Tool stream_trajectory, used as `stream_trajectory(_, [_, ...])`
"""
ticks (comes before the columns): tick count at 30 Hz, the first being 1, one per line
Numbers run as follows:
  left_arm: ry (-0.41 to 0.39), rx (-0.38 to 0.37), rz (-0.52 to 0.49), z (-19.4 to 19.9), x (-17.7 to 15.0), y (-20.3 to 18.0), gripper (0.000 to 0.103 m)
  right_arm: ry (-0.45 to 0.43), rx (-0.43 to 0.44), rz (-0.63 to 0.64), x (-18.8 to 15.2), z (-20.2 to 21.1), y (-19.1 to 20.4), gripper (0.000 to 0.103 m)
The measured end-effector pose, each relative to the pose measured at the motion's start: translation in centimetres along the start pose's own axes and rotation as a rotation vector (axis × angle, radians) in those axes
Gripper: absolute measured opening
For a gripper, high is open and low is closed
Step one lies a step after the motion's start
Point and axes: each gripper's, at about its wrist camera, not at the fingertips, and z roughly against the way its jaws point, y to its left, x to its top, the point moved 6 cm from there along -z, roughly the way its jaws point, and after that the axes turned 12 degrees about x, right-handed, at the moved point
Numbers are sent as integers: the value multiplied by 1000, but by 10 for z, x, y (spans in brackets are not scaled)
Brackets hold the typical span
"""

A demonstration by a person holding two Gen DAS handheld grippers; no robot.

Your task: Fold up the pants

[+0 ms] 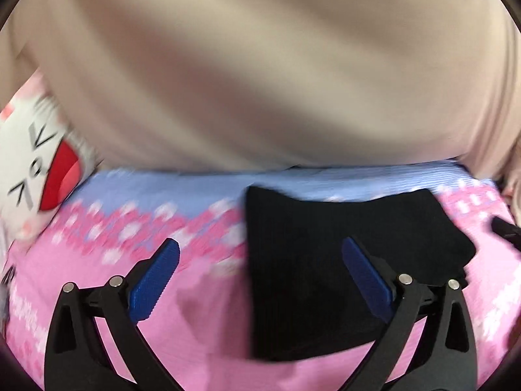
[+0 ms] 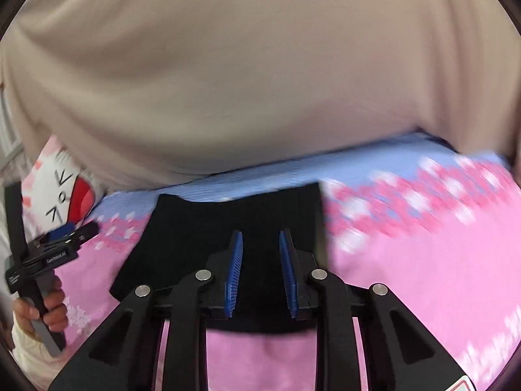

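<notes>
One pair of black ribbed-fabric pants (image 1: 342, 260), folded into a compact rectangle, lies flat on the pink and pale-blue flower-printed bedsheet (image 1: 211, 309), close to the sheet's far edge where the blue band runs. In the right wrist view the same folded pants (image 2: 228, 221) sit directly ahead of the fingers, with their far edge reaching onto the blue strip.

Two grippers are in play. The left gripper (image 1: 260, 260), black-framed with two blue ribbed pads (image 1: 156, 280), has its fingers spread wide; the left pad hangs over bare pink sheet and the right pad over the pants, and whether either touches the fabric cannot be told. From the right wrist view this gripper appears at the left edge, held by a bare hand (image 2: 42, 306) around its grey handle, off to the side of the pants.

The right gripper (image 2: 260, 273) points along the sheet toward the far edge, its two blue pads (image 2: 234, 273) set a narrow gap apart over the near part of the pants, with nothing pinched between them.

One white cartoon-face cushion with a red mouth (image 1: 35, 169) rests at the sheet's far left corner. A beige garment on the person's torso (image 1: 260, 65) fills the area beyond the far edge. Both views are motion-blurred.
</notes>
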Motion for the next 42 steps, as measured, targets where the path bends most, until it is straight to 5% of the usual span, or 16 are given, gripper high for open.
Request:
stream_trajectory(5, [139, 44, -82, -73, -24, -48, 98, 120, -141, 35, -31, -59, -30, 18])
stream_trajectory(7, [226, 20, -57, -110, -50, -48, 98, 69, -80, 30, -45, -61, -44, 16])
stream_trajectory(9, [171, -46, 39, -111, -55, -37, 98, 93, -79, 44, -44, -59, -42, 15])
stream_trajectory(12, [159, -23, 6, -105, -53, -37, 98, 90, -94, 13, -45, -51, -39, 16])
stream_trajectory(16, [119, 77, -57, -72, -45, -34, 98, 39, -154, 18, -36, -20, -23, 24])
stream_trajectory(20, [113, 103, -60, -32, -45, -27, 98, -25, -224, 43, -36, 19, -1, 49])
stream_trajectory(29, [94, 102, -20, 54, -67, -12, 98, -94, -194, 55, -69, 74, 51, 61])
stream_trajectory(42, [67, 120, -19, 112, -111, -4, 98, -131, -177, 30, -118, 126, 77, 74])
